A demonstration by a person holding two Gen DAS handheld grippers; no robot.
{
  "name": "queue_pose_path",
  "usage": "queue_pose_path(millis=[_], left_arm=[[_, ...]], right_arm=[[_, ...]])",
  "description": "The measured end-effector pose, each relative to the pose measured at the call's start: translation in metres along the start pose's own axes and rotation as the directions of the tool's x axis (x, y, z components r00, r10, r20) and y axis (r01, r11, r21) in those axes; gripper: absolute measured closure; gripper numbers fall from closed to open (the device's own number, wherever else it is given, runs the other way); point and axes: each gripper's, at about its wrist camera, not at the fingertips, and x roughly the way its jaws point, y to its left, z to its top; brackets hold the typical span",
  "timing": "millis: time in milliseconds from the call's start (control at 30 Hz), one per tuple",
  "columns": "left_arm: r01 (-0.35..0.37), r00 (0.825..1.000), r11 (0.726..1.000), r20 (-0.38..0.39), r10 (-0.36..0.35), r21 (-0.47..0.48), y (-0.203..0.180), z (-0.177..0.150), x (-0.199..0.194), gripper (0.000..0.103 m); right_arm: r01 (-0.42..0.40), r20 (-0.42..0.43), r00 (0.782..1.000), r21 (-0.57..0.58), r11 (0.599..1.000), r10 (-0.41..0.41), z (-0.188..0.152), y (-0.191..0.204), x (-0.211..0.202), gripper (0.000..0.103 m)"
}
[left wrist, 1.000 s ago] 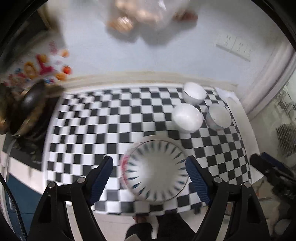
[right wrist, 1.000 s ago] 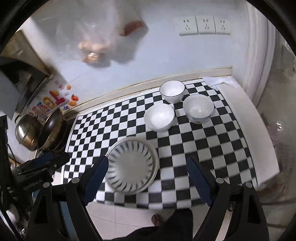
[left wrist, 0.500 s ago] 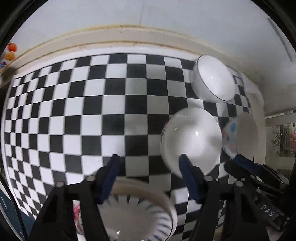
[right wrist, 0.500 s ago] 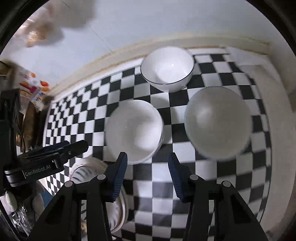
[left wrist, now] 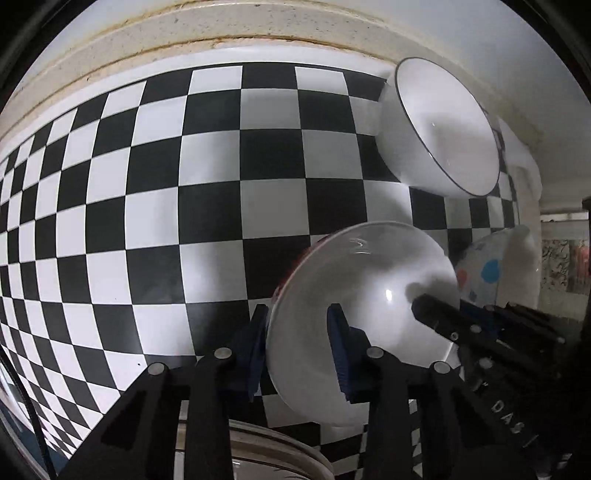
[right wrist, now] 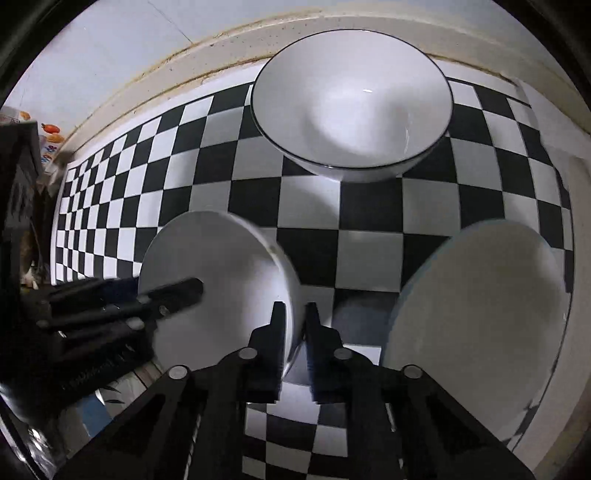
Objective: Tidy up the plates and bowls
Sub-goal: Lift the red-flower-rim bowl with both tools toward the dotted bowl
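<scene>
A plain white bowl (left wrist: pixel 369 280) (right wrist: pixel 221 266) stands on the black-and-white checked cloth (left wrist: pixel 147 184). My left gripper (left wrist: pixel 297 328) straddles its left rim, one blue pad outside and one inside, jaws closing onto the wall. My right gripper (right wrist: pixel 294 314) is closing tight on the same bowl's right rim. Each gripper shows in the other's view, reaching into the bowl. A black-rimmed white bowl (left wrist: pixel 443 125) (right wrist: pixel 351 99) sits behind near the wall. A bowl with coloured dots (left wrist: pixel 491 273) (right wrist: pixel 480 314) is to the right.
A plate with blue stripes (left wrist: pixel 277 454) lies at the near edge, under my left gripper. The wall's beige ledge (left wrist: pixel 258 33) runs along the back of the cloth. Dark cookware and stickers (right wrist: pixel 51 129) are at the far left.
Both grippers dropped toward the middle bowl and tipped downward. Their jaws narrowed from wide open to gripping opposite rims of that bowl. The striped plate slid out to the bottom edge of view.
</scene>
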Motion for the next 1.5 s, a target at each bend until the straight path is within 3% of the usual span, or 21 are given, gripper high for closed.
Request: queue_pose_path(millis=[367,600,833,1067,1500], left_arm=[[-0.036,0.998,0.999,0.050,0.034,0.033,-0.015,-0.019,-0.031,0.074],[-0.009,0.997,0.996,0.079,0.002,0.094,-0.041,-0.042,-0.061,0.074],[0.011,0.995,0.987,0.097,-0.027,0.163,-0.062,-0.066,-0.076,0.074],[0.023,0.997,0.975,0.065,-0.038,0.223,-0.090,-0.105,-0.068,0.074],[0.013,1.000,0.969,-0.029,-0.005,0.248,-0.108,-0.133,-0.015,0.074]], right_arm=[[-0.049,-0.003,0.999,0.019,0.999,0.049,-0.014,0.001,-0.011,0.094],[-0.093,0.043,0.995,0.047,0.995,0.091,-0.046,-0.004,-0.052,0.094],[-0.083,0.090,0.993,0.058,0.995,0.077,-0.098,-0.019,-0.098,0.094],[-0.100,0.088,0.992,0.117,0.988,0.090,-0.151,-0.052,-0.114,0.094],[-0.108,0.006,0.994,0.201,0.974,0.109,-0.198,-0.089,-0.070,0.094]])
